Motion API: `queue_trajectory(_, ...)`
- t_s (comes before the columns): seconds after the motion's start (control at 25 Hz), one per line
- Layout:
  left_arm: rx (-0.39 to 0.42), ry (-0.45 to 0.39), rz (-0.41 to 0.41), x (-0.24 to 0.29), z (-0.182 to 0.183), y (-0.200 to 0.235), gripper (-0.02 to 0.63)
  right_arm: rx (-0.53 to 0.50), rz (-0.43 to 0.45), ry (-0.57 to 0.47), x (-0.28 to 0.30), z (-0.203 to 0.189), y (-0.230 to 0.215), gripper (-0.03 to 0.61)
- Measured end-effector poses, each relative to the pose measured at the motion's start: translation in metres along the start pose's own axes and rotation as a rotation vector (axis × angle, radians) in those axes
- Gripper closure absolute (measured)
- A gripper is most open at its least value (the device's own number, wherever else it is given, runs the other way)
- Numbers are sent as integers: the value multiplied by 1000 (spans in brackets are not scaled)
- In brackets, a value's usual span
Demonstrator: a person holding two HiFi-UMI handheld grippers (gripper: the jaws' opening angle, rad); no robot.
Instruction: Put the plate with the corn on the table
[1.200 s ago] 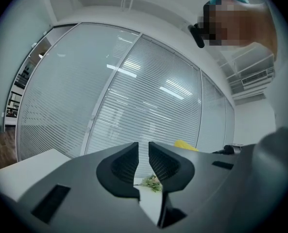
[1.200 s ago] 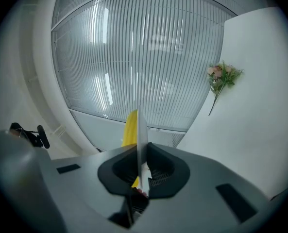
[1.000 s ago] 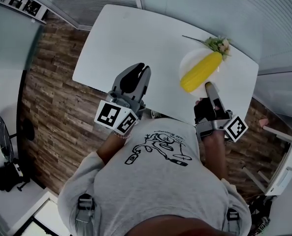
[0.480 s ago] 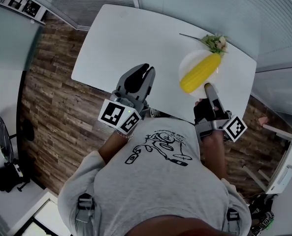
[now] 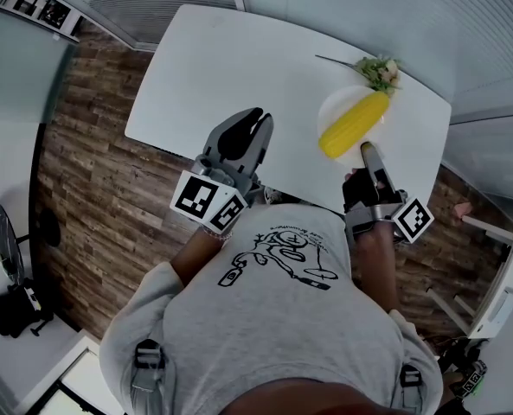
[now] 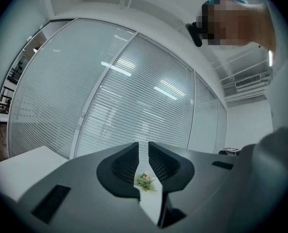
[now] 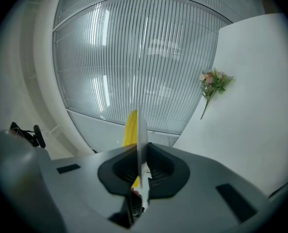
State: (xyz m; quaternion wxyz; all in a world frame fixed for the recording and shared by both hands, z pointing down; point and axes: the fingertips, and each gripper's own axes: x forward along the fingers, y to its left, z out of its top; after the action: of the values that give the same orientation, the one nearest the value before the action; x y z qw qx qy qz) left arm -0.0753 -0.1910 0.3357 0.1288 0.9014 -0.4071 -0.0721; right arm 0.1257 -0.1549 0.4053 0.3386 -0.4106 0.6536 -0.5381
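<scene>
**Right tongs clamped on the plate's rim, left tongs empty**

In the head view a person in a grey printed shirt (image 5: 273, 318) stands at the near edge of a white desk (image 5: 230, 59), above a wood-plank floor (image 5: 92, 162). The right tongs (image 5: 366, 150) reach out to the near rim of a white plate (image 5: 332, 109). An ear of yellow corn (image 5: 354, 125) lies slantwise across the plate.

The right gripper view shows the plate (image 7: 142, 130) edge-on as a thin white line. It runs straight into the right tongs (image 7: 141, 154), whose two jaws are pressed against it from either side. The corn (image 7: 130, 126) shows as a yellow strip just beside that line.

From above, the plate sits over the far right part of the desk, close to its right end. I cannot tell whether it rests on the top or is held just clear of it. A small sprig of flowers (image 5: 379, 73) lies on the desk just beyond the plate. It shows in the right gripper view (image 7: 211, 84) too, well ahead of the jaws.

The left tongs (image 5: 258, 116) hover over the near edge of the desk, well to the left of the plate. In the left gripper view their jaws (image 6: 143, 152) stand a narrow gap apart with nothing between them. Only the distant flowers show through the gap.
</scene>
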Motion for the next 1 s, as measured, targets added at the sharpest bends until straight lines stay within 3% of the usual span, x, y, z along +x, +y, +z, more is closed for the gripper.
queue_trajectory(1.0,-18,-6,10,-8,3,9,543,47,-45,26,1,-12,-78,551)
